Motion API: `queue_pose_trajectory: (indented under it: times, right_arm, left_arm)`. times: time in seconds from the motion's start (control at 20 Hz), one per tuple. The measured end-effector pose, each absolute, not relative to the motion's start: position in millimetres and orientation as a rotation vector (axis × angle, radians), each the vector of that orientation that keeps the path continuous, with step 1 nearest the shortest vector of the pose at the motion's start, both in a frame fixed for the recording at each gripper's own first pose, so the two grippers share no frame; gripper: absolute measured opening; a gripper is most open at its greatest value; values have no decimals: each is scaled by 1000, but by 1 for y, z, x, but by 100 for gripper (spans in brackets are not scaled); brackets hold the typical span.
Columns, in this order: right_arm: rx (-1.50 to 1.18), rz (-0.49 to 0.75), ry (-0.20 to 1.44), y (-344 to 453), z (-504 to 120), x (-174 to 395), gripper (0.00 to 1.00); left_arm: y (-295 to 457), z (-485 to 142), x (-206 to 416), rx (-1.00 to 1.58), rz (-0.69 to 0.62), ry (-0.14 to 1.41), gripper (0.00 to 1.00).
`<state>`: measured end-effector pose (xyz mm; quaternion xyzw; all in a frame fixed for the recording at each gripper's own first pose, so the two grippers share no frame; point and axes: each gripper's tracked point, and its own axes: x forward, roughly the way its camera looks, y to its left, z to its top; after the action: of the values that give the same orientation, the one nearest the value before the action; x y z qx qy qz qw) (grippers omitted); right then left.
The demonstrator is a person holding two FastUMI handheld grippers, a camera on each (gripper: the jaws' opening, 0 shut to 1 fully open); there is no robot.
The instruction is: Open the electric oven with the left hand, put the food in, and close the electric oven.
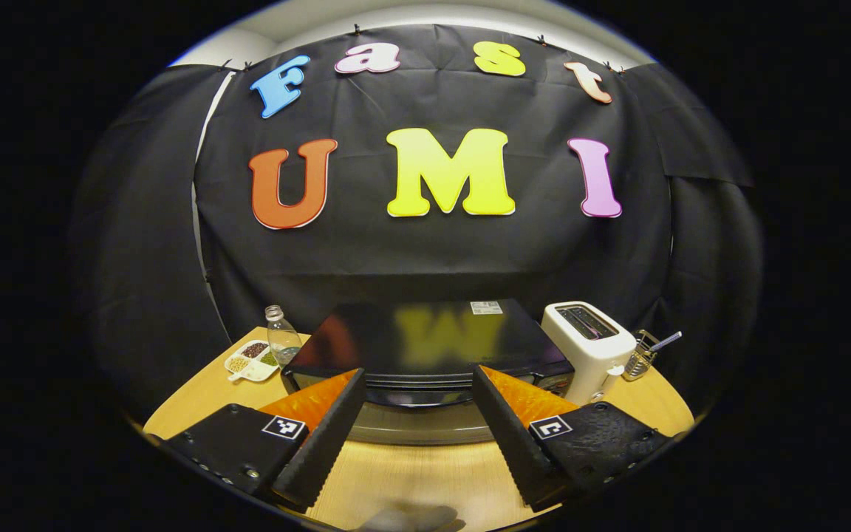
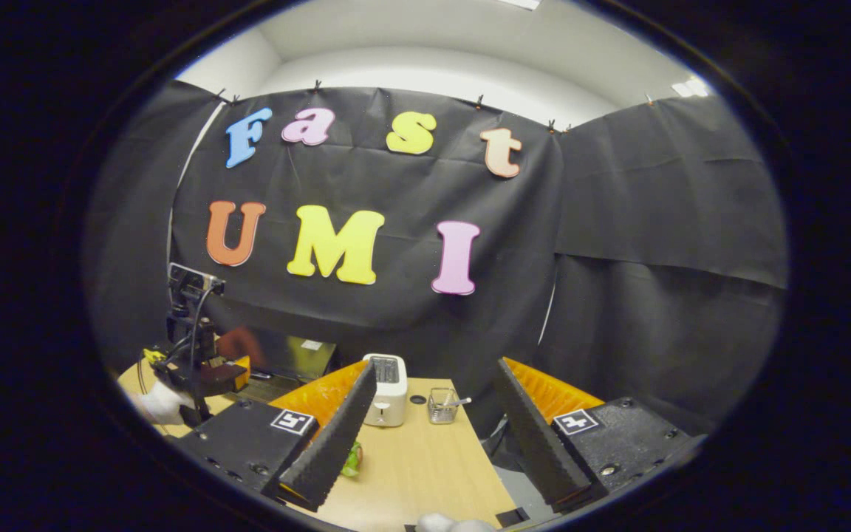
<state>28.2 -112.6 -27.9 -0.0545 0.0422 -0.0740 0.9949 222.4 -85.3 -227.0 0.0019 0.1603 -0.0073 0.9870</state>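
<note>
Straight ahead in the left gripper view, the left gripper [image 1: 418, 425] hangs above the wooden table [image 1: 411, 480] with its jaws spread wide and nothing between them, pointed at the electric oven [image 1: 425, 347]. The oven is a glossy black box with its door closed, standing at the middle of the table against the booth's black wall. To its left sit a clear plastic bottle [image 1: 281, 338] and a white divided dish [image 1: 252, 360] holding small portions of food; just beside the oven on the other side stands a white toaster [image 1: 589, 346], and past that a small wire basket [image 1: 641, 356] with a utensil in it. In the right gripper view, the right gripper [image 2: 433, 436] is likewise wide open and empty, well off to the side of the oven [image 2: 289, 358]. Beyond its fingers appear the toaster [image 2: 386, 388] and wire basket [image 2: 440, 406], and a small green item [image 2: 352, 459], too hidden to identify, lies on the table touching one finger's edge. Farther off, a gloved hand [image 2: 159, 403] holds the other gripper.
</note>
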Motion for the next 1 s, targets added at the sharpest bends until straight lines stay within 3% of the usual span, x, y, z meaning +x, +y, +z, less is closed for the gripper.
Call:
queue_pose_trajectory:
  times: [0.1,0.15,0.2,0.35,0.4,0.45,0.5,0.6,1.0]
  right_arm:
    - [-112,-156,109,-115,-35,31,100]
    - [-109,-156,116,-115,-38,31,95]
    - [-105,-155,124,-115,-40,32,100]
    - [-98,-158,129,-116,-44,33,100]
    - [-94,-160,128,-116,-43,32,96]
    - [-90,-159,129,-116,-45,32,100]
    - [-85,-158,129,-115,-46,31,95]
    - [-82,-158,131,-114,-47,31,100]
    - [-95,-133,139,-97,-54,23,100]
  left_arm:
    - [-84,-245,236,8,-8,358,94]
    - [-82,-252,241,12,2,370,95]
    - [-81,-258,244,16,4,389,95]
    - [-81,-267,248,21,0,407,98]
    - [-81,-269,247,24,2,424,100]
    - [-81,-268,246,19,5,425,98]
    - [-81,-268,246,19,5,427,98]
    - [-81,-270,240,20,4,431,98]
    - [-82,-280,199,21,-8,437,99]
